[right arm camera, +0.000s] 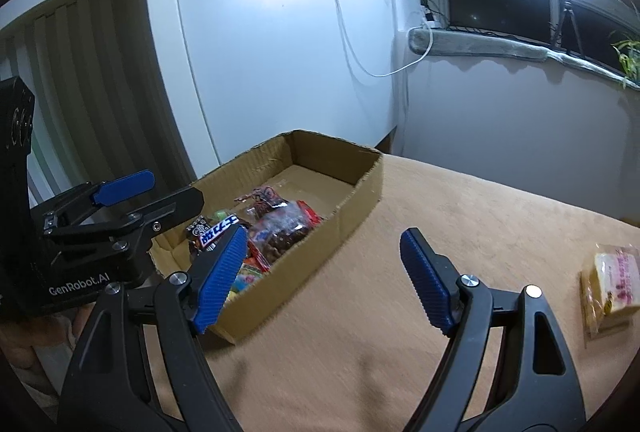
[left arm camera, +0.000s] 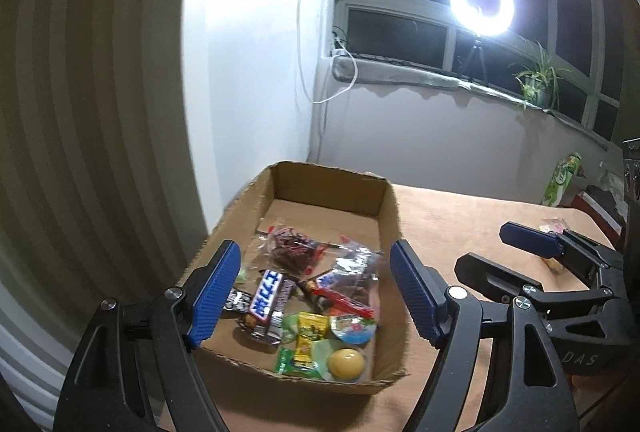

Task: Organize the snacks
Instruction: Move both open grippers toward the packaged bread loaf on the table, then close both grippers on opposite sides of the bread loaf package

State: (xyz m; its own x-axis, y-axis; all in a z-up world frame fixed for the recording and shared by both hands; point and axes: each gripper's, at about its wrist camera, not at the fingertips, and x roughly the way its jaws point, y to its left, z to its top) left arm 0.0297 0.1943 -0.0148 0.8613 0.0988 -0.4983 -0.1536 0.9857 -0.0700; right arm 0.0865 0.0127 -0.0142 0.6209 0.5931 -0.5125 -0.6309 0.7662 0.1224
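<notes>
A tan cloth-covered table (right arm camera: 420, 232) carries it all. The open cardboard box (left arm camera: 384, 192) sits on it near the wall corner, straight ahead of the left tongs and off to the left of the right tongs. A clear packet of yellow cake (right arm camera: 610, 282) lies flat on the cloth, well right of the right tongs, apart from the box.

We read "GenRobot.AI" in pale letters on the black body of the left gripper (right arm camera: 158, 200), just left of the brown cardboard box (right arm camera: 360, 188). We read "DAS" on the black right gripper (left arm camera: 496, 248), right of that box. Snack wrapper print stays illegible.
</notes>
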